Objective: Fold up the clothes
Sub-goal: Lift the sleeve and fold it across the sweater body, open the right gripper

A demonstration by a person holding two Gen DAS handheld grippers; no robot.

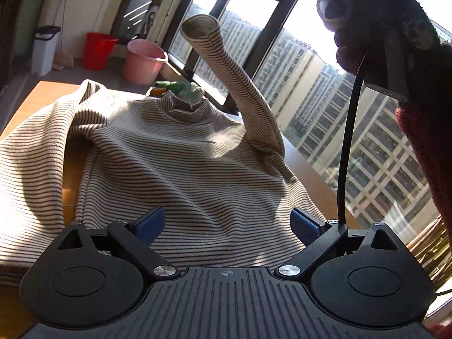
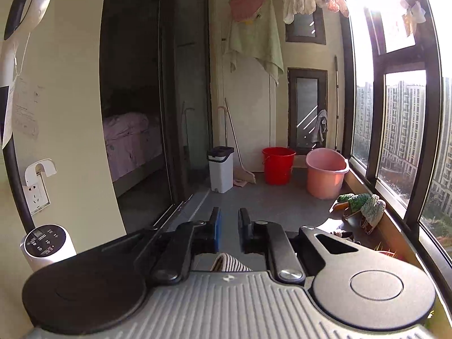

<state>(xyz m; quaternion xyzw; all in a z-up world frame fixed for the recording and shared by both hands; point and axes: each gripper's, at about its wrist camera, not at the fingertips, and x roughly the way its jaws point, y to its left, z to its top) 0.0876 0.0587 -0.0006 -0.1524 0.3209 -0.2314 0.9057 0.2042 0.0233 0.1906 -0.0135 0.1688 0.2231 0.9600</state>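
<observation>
Your left gripper (image 1: 227,223) hovers with jaws wide over the striped sweater (image 1: 175,163) spread on the wooden table (image 1: 39,96), while your right gripper (image 2: 229,227), jaws narrow, carries no cloth between its pads above that sweater's sleeve.

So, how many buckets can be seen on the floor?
2. The red bucket stands by the far wall, and the pink bucket is to its right, nearer the window. Others may be hidden out of view.
</observation>
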